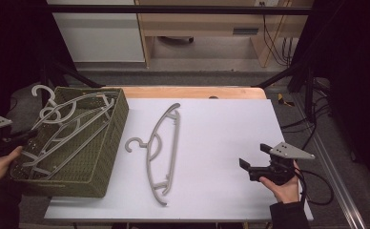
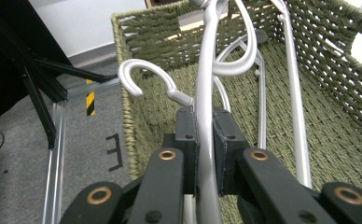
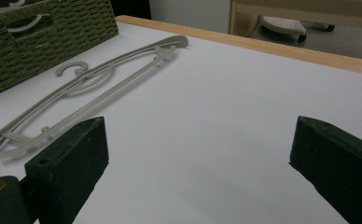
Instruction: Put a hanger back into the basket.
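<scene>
Light falls from above onto the white surface [image 1: 221, 143], bright and even, with faint soft shadows. Both sides of the high view sink into near-black. In the left gripper view a grey hanger [image 2: 207, 93] carries soft glare along its curve. The pictures are soft and slightly grainy; the right gripper [image 3: 198, 163] jaws look blurred.

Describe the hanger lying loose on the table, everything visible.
The grey hanger looks like moulded plastic: a curved shoulder bar, a straight lower bar, notched clips near both ends, and a hook pointing toward the woven basket. It lies flat on the white table surface, long axis running near to far, apart from the basket. Nothing grips or touches it; the right gripper sits open on the far side of it from the basket, jaws aimed its way.
</scene>
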Action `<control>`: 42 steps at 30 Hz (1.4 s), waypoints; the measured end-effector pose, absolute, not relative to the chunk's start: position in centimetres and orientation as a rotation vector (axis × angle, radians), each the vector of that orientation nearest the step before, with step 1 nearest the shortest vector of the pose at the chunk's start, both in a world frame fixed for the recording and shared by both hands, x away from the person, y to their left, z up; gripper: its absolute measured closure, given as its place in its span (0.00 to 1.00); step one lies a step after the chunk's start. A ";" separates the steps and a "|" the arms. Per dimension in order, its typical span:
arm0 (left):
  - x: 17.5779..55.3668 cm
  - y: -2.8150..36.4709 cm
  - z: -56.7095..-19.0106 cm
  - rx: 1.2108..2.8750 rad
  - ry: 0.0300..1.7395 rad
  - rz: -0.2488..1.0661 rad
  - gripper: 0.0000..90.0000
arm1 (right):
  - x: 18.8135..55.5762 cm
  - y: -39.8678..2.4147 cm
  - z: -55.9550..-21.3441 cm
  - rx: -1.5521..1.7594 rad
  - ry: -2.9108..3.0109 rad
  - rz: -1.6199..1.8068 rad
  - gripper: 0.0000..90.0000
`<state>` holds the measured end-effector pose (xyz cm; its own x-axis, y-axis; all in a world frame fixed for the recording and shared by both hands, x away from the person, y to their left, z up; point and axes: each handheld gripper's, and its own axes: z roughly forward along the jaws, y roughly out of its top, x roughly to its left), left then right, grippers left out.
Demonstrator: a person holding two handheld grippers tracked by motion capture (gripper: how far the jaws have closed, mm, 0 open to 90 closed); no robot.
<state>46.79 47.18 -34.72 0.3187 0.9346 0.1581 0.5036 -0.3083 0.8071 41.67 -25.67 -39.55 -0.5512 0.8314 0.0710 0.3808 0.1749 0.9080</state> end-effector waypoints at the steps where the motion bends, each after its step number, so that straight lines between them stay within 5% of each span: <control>1: 46.8 47.1 -34.8 1.936 1.273 0.846 0.91 | 41.7 -25.7 -39.5 1.141 2.012 1.351 0.05; 21: 48.3 44.6 -36.8 2.167 1.470 0.692 0.88 | 41.6 -25.8 -39.4 1.138 2.010 1.354 0.05; 31: 46.7 45.1 -36.1 2.108 1.474 0.720 0.73 | 41.5 -25.7 -39.4 1.142 2.005 1.355 0.05; 42: 44.6 41.0 -33.4 1.910 1.237 0.717 0.47 | 41.5 -25.8 -39.4 1.145 2.003 1.361 0.05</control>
<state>44.63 40.99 -33.37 0.3797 0.9232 0.0600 0.5108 -0.2633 0.8184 41.52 -25.77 -39.43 -0.5488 0.8324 0.0774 0.3787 0.1650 0.9107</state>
